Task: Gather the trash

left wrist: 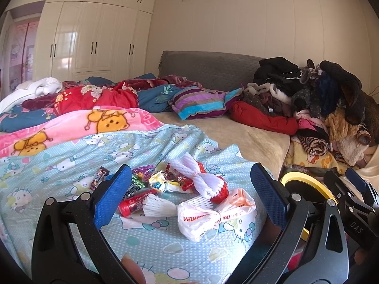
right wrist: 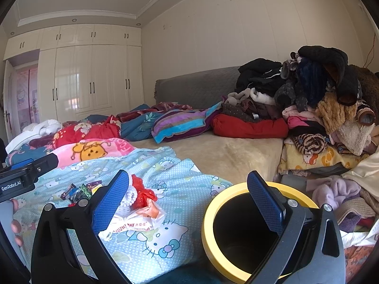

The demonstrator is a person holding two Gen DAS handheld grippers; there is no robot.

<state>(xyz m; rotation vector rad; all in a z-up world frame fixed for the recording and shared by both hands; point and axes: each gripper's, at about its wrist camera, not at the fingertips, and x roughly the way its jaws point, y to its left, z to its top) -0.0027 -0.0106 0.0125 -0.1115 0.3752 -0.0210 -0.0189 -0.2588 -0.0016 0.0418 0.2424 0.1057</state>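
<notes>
Both claws gape wide, nothing held. Left claw [left wrist: 189, 194] hangs over the trash pile [left wrist: 175, 189] on the blue cat-print sheet [left wrist: 71, 156] of the bed: white plastic bag [left wrist: 213, 215] nearest, foam fruit nets [left wrist: 201, 177], red tube [left wrist: 135, 204], candy wrappers [left wrist: 99, 177] behind. Right claw [right wrist: 189, 208] sits beside it, one finger over the yellow-rimmed bin [right wrist: 213, 213], which looks empty. Step: first pick, not started. Next: drop left claw onto the bag's knotted middle, pinch, carry right to the bin.
</notes>
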